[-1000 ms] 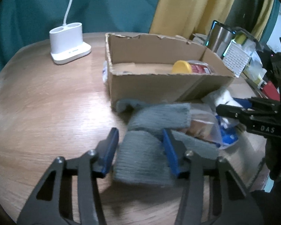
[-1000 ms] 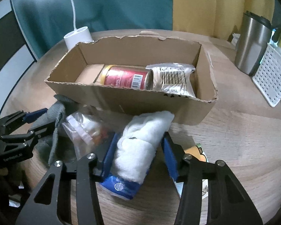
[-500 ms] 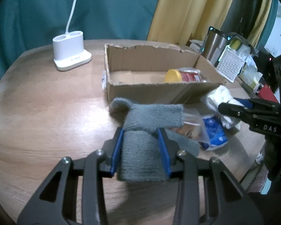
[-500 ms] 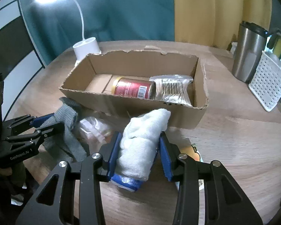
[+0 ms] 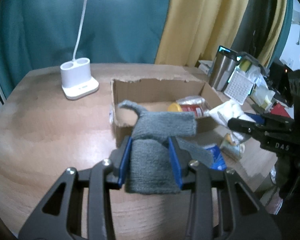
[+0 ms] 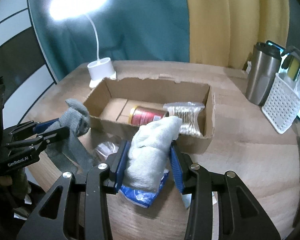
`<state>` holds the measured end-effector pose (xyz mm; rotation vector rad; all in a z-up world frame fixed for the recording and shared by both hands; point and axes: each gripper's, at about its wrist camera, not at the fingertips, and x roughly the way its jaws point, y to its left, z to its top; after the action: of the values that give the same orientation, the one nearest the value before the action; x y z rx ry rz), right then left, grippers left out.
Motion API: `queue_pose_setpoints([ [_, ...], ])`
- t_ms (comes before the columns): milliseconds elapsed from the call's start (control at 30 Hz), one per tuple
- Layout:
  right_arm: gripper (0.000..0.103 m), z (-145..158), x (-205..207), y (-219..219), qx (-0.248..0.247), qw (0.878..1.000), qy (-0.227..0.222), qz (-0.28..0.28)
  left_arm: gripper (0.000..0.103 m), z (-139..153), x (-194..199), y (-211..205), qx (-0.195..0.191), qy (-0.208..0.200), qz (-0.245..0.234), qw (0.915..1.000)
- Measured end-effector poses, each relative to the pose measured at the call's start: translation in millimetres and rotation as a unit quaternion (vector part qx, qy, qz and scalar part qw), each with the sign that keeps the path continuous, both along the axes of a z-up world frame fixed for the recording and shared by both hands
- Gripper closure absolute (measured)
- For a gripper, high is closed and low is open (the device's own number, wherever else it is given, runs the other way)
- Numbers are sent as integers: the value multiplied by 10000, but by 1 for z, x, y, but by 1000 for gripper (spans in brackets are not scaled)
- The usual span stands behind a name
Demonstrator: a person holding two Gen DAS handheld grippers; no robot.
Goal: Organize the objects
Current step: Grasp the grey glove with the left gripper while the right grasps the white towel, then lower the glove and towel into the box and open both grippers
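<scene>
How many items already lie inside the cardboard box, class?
2. A red can with a yellow lid lies on its side mid-box, and a clear pack of cotton swabs lies against the right end wall of the cardboard box. The near wall may hide more.

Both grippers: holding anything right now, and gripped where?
Left gripper: grey knit cloth, clamped across its folded lower part. Right gripper: white gauze bundle, clamped across its lower half.

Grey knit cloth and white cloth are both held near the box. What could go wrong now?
The grey knit cloth has a loose end hanging past the left gripper; it may snag the cardboard box rim. The white cloth in the right gripper could land on the red jar.
</scene>
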<state>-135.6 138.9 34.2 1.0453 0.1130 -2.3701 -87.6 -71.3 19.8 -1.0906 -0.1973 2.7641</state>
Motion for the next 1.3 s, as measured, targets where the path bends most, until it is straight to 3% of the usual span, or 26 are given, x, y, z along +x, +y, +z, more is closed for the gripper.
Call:
queue_pose_setpoints([
  [533, 61, 17, -26, -3, -103, 9997, 203, 101, 65, 21, -36, -2, 43, 175, 75, 9998],
  [1300, 61, 1, -77, -16, -121, 9995, 0, 282, 65, -3, -97, -10, 28, -42, 479, 9988],
])
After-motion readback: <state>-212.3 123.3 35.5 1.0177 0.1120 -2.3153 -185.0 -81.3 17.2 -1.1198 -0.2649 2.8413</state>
